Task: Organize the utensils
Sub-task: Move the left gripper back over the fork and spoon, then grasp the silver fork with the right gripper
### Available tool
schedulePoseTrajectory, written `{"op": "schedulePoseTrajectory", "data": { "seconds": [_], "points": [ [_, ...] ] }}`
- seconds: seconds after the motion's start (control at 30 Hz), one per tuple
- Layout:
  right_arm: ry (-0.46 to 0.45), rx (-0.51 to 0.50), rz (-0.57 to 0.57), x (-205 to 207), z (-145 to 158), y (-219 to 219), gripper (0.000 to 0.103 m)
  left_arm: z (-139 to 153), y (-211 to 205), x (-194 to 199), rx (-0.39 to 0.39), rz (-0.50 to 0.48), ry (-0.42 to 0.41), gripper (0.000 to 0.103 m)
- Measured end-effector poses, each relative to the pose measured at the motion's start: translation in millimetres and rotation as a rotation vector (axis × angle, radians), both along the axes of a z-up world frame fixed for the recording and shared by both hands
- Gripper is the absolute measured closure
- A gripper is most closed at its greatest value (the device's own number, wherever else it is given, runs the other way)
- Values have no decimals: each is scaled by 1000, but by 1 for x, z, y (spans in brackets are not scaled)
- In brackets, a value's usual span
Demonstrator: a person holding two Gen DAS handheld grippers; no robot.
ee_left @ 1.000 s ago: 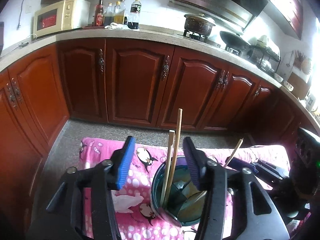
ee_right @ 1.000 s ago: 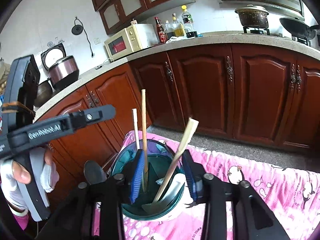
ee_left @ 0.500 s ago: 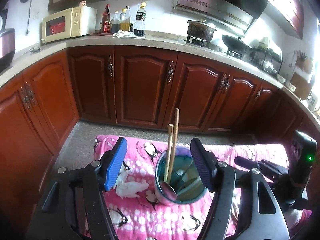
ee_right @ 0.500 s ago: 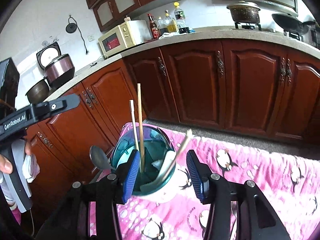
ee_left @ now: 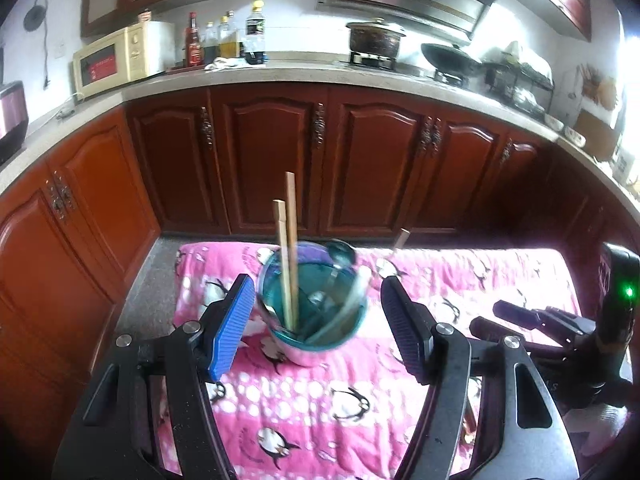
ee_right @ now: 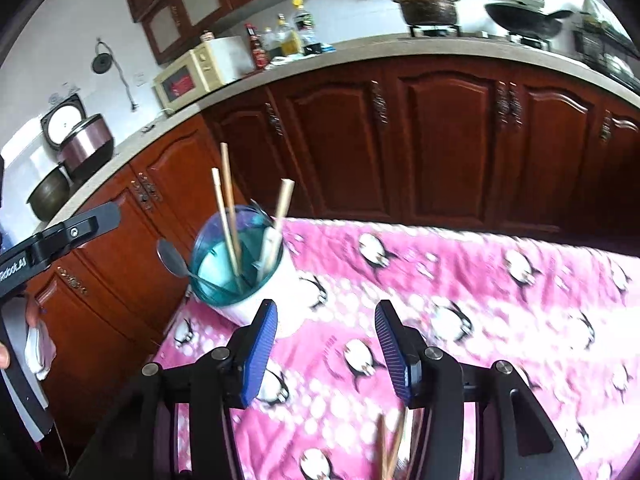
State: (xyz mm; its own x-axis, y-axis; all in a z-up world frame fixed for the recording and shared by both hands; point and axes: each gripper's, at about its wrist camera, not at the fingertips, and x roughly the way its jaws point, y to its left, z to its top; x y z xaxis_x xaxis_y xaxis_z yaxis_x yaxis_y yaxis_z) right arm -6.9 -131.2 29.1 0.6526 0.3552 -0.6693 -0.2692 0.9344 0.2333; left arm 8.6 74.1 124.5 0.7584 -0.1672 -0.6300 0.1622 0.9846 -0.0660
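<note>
Where legible, "obot.AI" on left gripper (ee_right: 52, 240) (start cropped)

Left tongs (ee_left: 320, 328) stand wide open around the teal cup (ee_left: 314, 312) without touching it; two chopsticks (ee_left: 289, 252) stand upright inside, with a spoon (ee_left: 340, 252) at the far rim, on the pink penguin cloth (ee_left: 460, 272)

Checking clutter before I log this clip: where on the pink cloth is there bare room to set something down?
The pink penguin cloth lies bare to the right of the utensil cup, out toward the cabinets. It is crowded at the cloth's left end, around the cup with its chopsticks and spoon, and near the chopsticks at the near edge.
</note>
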Motion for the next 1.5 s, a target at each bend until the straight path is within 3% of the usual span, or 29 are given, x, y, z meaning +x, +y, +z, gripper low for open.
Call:
{"op": "schedulePoseTrajectory", "data": {
  "seconds": [0.47,0.77,1.23,1.5],
  "points": [
    [32,-76,-199,-52,3,-80,43,-21,-88,-19,-71,-147,68,37],
    [75,-102,-273,-59,-11,-113,42,-58,-135,-18,-60,-207,162,37],
    [213,-123,-321,-34,-65,-132,41,-112,-139,6,-22,-158,261,37],
    [229,-133,-325,-28,-80,-129,41,-127,-138,13,14,-123,252,37]
  ]
}}
